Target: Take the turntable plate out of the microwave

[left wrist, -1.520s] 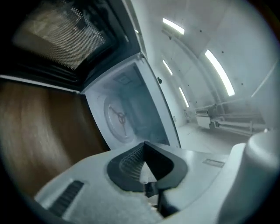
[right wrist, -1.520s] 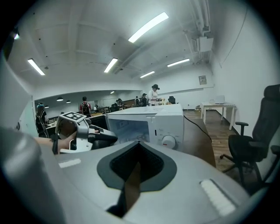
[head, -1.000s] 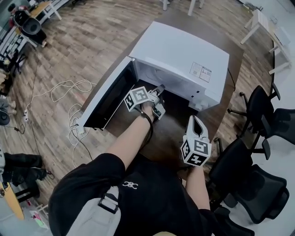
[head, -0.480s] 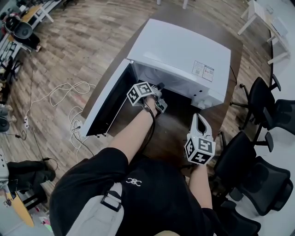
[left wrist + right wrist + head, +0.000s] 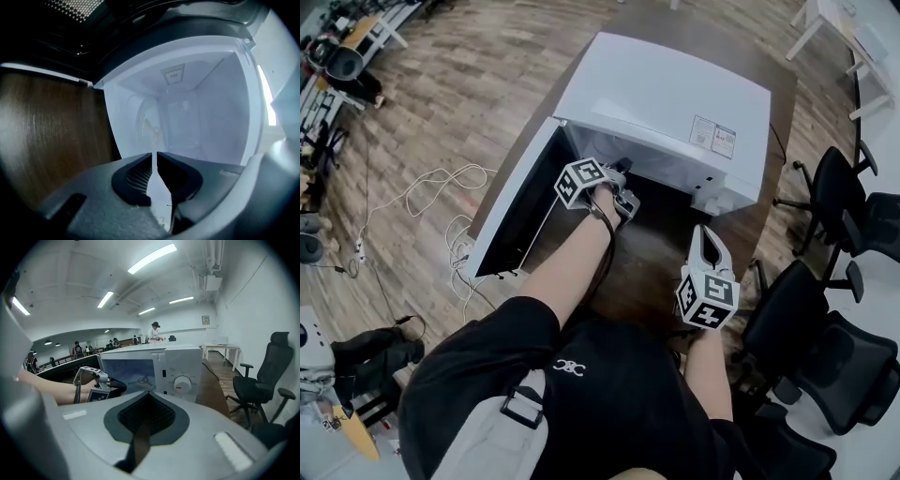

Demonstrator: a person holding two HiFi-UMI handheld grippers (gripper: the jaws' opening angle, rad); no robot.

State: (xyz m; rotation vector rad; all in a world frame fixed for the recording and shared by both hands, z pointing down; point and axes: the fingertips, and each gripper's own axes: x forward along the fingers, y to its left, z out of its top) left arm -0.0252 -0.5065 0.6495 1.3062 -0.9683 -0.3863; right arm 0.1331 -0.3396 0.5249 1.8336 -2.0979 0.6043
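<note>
Turntable plate (image 5: 140, 117) shows only as a faint curved outline of clear glass on the floor of the white cavity, in the left gripper view. I judge that it has not been lifted. The microwave (image 5: 666, 103) stands on the dark wooden surface (image 5: 647, 267) with its door (image 5: 520, 211) swung wide to the left.

The left tool (image 5: 154, 153) is at the mouth of the cavity, pointing in. Its jaws have just been opening and stand only a narrow slit apart, with nothing between them and nothing touched. The right tool (image 5: 705, 236) hangs back over the surface in front of the control panel, well apart from the plate, with its jaws together and empty.

Several things could go wrong from here:
- **Narrow jaws:** the slit looks too narrow to straddle a glass rim. Pushed in as it is, the left tool would likely butt the edge and shove the plate back off its centre hub.
- **Poor visibility:** the clear glass is hard to see against the white wall, so the tool may close short of the rim.
- **One-sided grip:** held at one edge only, smooth glass may tip and slide out of the pads, or knock the cavity's front lip on the way out and crack.
- **No second support:** the right tool is too far back to steady the far side.
</note>
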